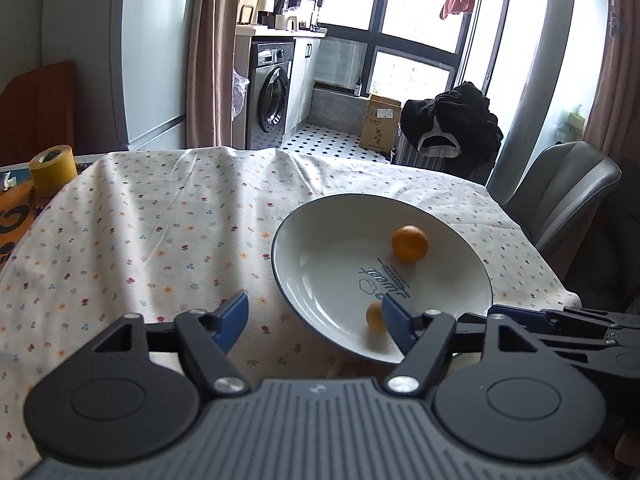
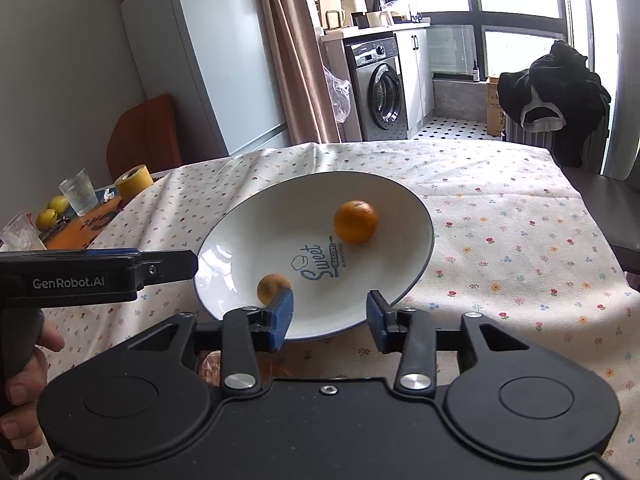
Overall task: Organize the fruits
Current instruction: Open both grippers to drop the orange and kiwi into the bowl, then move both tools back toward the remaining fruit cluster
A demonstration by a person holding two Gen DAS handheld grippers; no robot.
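A white plate with a blue rim rests on the flowered tablecloth. Inside it a large orange lies toward the far side and a small orange toward the near rim. My left gripper is open over the plate's left edge, nothing between its fingers, its right pad beside the small orange. My right gripper is open above the plate's near rim, empty, with its left pad just in front of the small orange. An orange-coloured thing is partly hidden under the right gripper.
At the table's left end stand a yellow tape roll, a glass and two yellow-green fruits. A grey chair is at the right edge. A hand holds the left gripper.
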